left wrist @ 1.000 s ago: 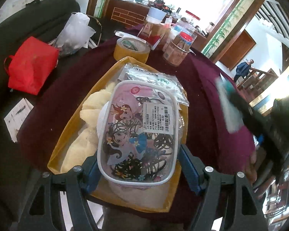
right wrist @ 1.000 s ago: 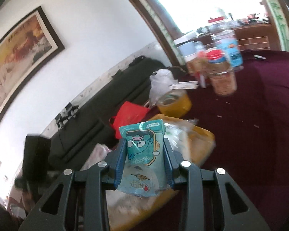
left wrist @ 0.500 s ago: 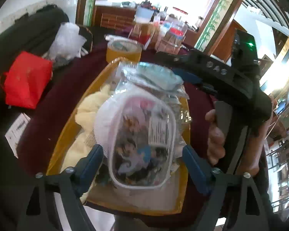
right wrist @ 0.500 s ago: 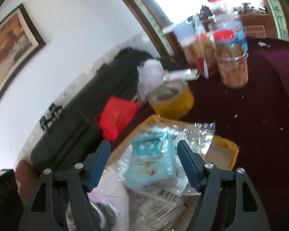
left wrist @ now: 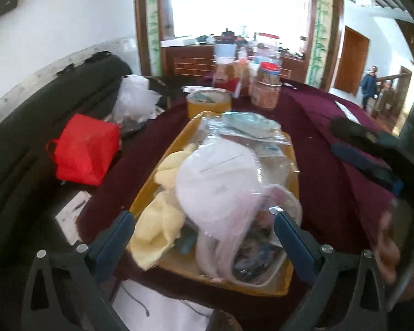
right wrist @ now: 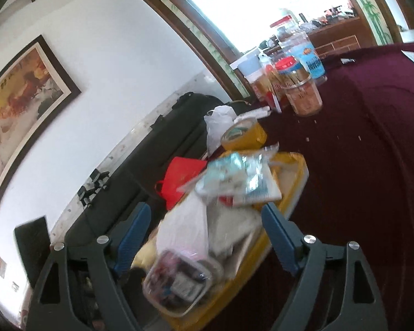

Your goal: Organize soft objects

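A yellow tray (left wrist: 292,149) on the maroon tablecloth holds a pile of soft things: a pale yellow cloth (left wrist: 162,220), a white mask (left wrist: 218,176), a clear cartoon pouch (left wrist: 259,259) at the near end and a teal tissue pack (left wrist: 243,118) at the far end. My left gripper (left wrist: 204,229) hangs over the near end, its jaws opening, pads clear of the pouch. In the right wrist view the tissue pack (right wrist: 234,176) lies on the pile, the pouch (right wrist: 179,278) below it. My right gripper (right wrist: 205,234) is behind the tray (right wrist: 298,171), jaws opening, nothing pressed between them.
A roll of yellow tape (left wrist: 208,103) and several jars (left wrist: 266,88) stand beyond the tray. A red bag (left wrist: 85,149) and a white plastic bag (left wrist: 136,96) lie on the dark sofa to the left. My right gripper (left wrist: 367,149) blurs past on the right.
The left gripper has let go of the cartoon pouch, which now lies in the tray. The right gripper has dropped the teal tissue pack onto the pile and drawn back.
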`<state>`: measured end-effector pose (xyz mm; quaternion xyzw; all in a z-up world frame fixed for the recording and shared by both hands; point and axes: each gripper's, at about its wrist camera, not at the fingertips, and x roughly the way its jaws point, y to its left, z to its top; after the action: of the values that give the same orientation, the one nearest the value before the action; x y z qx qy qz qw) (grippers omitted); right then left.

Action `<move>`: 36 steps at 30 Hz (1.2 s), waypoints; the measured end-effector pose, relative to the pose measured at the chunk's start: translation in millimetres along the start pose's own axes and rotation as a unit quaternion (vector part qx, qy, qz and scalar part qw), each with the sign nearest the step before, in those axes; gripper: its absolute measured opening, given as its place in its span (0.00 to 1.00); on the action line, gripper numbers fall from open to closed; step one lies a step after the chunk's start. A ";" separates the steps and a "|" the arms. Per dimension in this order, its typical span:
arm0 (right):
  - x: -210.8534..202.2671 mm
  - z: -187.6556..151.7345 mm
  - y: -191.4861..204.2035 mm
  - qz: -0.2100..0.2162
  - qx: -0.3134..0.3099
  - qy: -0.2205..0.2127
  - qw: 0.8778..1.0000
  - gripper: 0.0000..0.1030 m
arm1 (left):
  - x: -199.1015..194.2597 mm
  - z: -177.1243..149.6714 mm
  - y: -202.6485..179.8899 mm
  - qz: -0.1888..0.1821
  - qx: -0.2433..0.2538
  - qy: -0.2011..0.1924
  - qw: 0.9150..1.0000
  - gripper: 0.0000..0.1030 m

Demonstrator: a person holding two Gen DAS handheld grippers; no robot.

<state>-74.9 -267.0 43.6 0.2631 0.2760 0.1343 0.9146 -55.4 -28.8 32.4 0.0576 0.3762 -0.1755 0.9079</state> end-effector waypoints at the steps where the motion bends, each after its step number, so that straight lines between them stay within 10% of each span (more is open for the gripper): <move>1: -5.0 -6.8 3.2 -0.002 -0.007 0.001 1.000 0.81 | -2.0 -3.0 0.3 0.006 -0.003 0.000 1.000 0.99; 36: -6.8 -44.2 50.7 -0.032 -0.031 0.032 0.998 0.86 | -7.2 -23.1 12.8 0.040 -0.003 0.023 0.999 0.99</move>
<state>-110.9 -209.8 43.4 0.2212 0.3094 0.1219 0.9168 -70.7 -9.4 20.7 0.0738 0.3953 -0.1367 0.9053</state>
